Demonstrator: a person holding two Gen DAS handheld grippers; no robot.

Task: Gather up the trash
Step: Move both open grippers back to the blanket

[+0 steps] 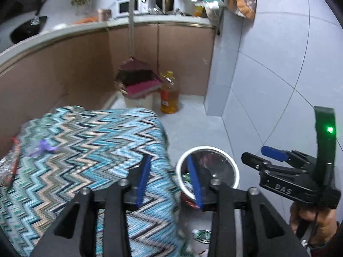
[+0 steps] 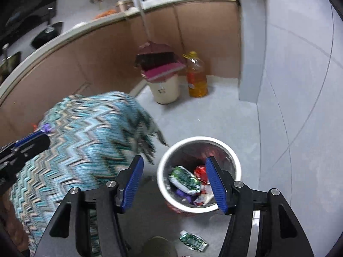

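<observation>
Nearest you in the right wrist view, your right gripper (image 2: 174,184) hangs with its jaws spread and nothing between them, the blue pads (image 2: 216,184) framing the floor and the edge of the bin. At the bottom of that frame a green wrapper (image 2: 193,243) lies on the grey floor (image 2: 278,128), just short of the bin. Lower centre stands the white-rimmed trash bin (image 2: 234,156), holding a green packet (image 2: 184,181) and red and white scraps. Your left gripper (image 1: 169,182) also has its jaws apart and empty, poised over the zigzag cloth (image 1: 85,141) that fills the lower left. On that cloth, towards the left edge, lies a small purple scrap (image 1: 44,148). Farther up, centre frame, a cream bin (image 2: 165,90) with a dustpan on it stands beside an oil bottle (image 2: 196,79), against the brown cabinets (image 2: 85,64).
</observation>
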